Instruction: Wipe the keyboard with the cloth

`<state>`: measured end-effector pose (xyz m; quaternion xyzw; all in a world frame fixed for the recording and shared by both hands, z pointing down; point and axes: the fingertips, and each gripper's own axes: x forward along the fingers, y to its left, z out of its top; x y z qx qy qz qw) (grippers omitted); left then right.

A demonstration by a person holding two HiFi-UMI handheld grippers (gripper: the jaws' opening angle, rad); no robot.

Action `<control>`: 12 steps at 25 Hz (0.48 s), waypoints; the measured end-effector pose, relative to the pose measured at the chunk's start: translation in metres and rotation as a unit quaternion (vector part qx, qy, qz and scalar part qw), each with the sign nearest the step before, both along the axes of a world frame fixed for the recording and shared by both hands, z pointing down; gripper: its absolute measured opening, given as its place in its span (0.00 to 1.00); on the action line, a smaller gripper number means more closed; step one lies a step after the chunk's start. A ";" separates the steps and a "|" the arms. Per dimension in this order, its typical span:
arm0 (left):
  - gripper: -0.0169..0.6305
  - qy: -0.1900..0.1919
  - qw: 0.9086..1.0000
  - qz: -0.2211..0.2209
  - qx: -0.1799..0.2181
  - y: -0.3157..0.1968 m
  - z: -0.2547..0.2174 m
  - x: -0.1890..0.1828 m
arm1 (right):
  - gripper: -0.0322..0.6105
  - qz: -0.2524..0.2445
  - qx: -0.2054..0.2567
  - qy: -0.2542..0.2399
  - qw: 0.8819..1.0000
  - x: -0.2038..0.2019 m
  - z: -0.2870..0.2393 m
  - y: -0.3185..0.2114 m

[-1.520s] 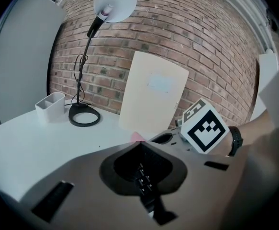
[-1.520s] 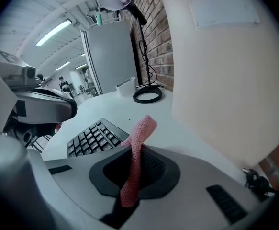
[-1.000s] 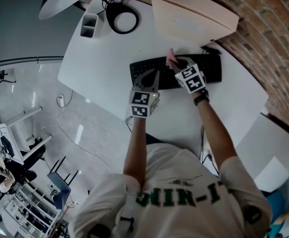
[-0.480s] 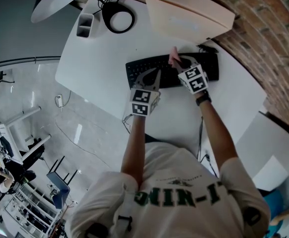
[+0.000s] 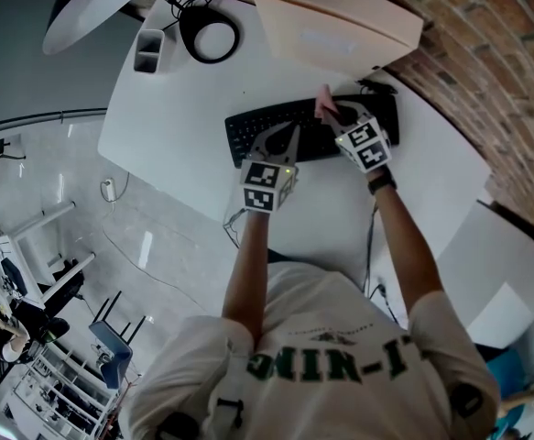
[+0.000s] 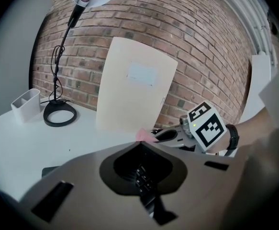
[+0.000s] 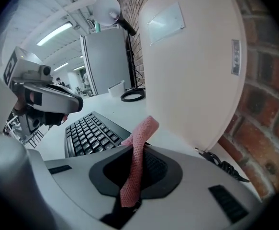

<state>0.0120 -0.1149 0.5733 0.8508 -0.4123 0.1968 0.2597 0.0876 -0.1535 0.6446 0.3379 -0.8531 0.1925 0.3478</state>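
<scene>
Two grippers were over the black keyboard on the white worktop. Right gripper had its fingers clenched on a narrow pink knitted cloth. The strip stood up out of the grip, free end poking past the keyboard's rear edge towards the cream board leaning on the brick wall. Left gripper had its fingers pressed together on nothing, tips over the middle of the key field; probably bracing, contact not confirmable. Judged step: wipe stroke, mid-keyboard. Next move would need the cloth laid flatter onto the keys and dragged along the rows under light pressure. Couldn't tell whether the cloth touched any key; head view gave only a pink scrap at the fingertips. Keyboard's right end sat under the right gripper, and the left gripper view showed only a few keys through its own body.
</scene>
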 end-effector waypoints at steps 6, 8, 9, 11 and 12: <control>0.02 -0.001 1.000 0.002 -0.003 0.001 0.003 0.005 | 0.08 -0.001 0.003 0.005 1.000 0.019 -0.001 -0.001; 0.02 -0.003 1.000 0.005 -0.011 0.003 0.004 0.006 | 0.08 -0.003 0.005 0.009 1.000 0.024 -0.001 0.000; 0.02 -0.003 1.000 0.005 -0.013 0.004 0.005 0.007 | 0.08 -0.002 0.005 0.011 1.000 0.028 0.000 -0.001; 0.02 -0.002 1.000 0.005 -0.013 0.003 0.005 0.007 | 0.08 0.002 0.006 0.013 1.000 0.035 0.000 -0.002; 0.02 -0.002 1.000 0.005 -0.013 0.003 0.005 0.008 | 0.08 0.004 0.005 0.013 1.000 0.039 0.000 -0.002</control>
